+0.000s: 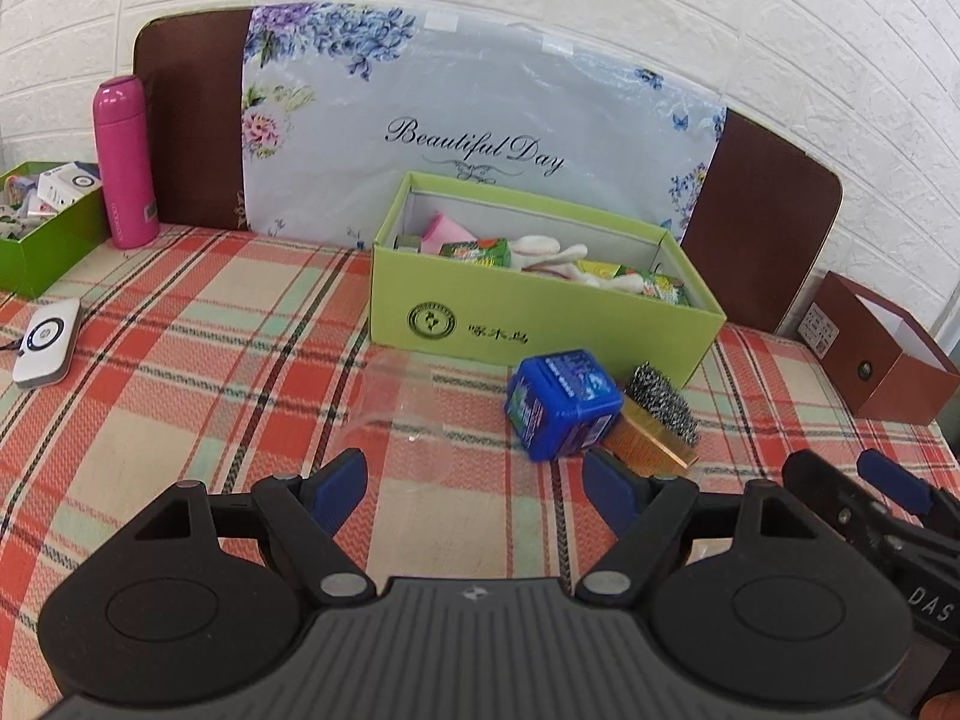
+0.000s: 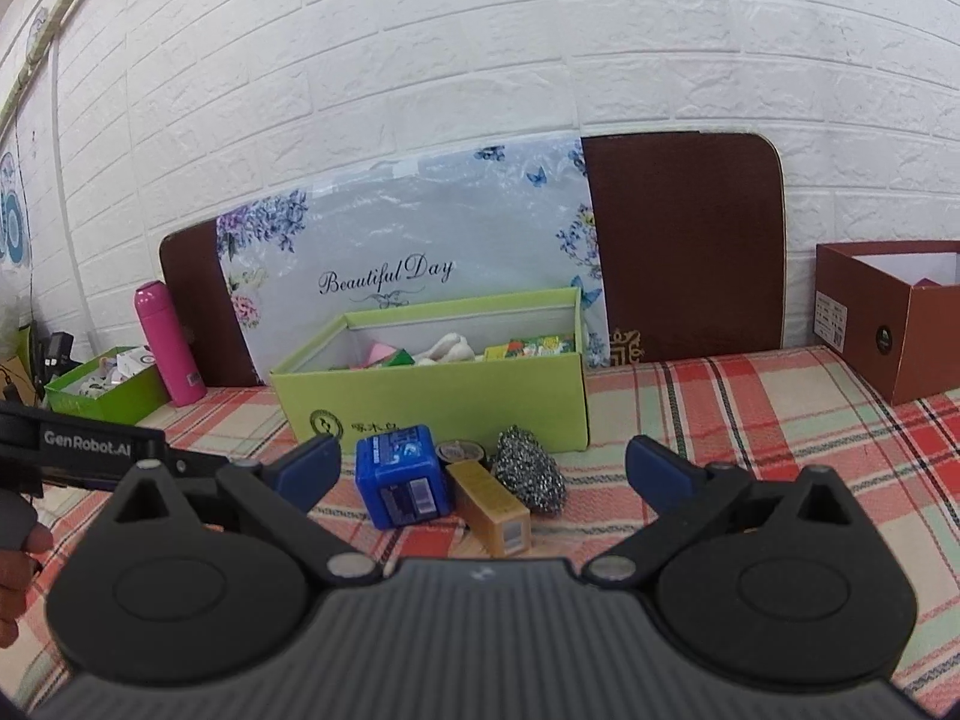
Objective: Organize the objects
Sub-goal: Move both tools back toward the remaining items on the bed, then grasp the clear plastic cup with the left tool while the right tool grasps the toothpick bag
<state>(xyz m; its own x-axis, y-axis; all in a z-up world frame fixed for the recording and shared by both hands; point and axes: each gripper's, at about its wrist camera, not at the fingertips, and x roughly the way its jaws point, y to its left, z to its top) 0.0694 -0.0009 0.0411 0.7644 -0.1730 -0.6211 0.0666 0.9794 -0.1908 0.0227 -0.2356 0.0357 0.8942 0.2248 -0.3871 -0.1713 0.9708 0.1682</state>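
Blue box (image 1: 563, 403) beside a scouring pad (image 1: 662, 405) on the checked tabletop (image 1: 180, 360).
Both lie before a green carton (image 1: 540, 324); left gripper (image 1: 480, 480) and right gripper (image 2: 483, 468) gape wide, holding nothing.

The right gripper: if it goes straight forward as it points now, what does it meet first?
Probably the yellow box, which lies nearest between the open fingers of the right gripper, with the blue box just left of it. Depth is unclear.

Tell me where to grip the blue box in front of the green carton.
Take the blue box across its two flat side faces, coming from above and the near side. It lies tilted beside the gold box, so keep one finger of the open right tongs clear of that.
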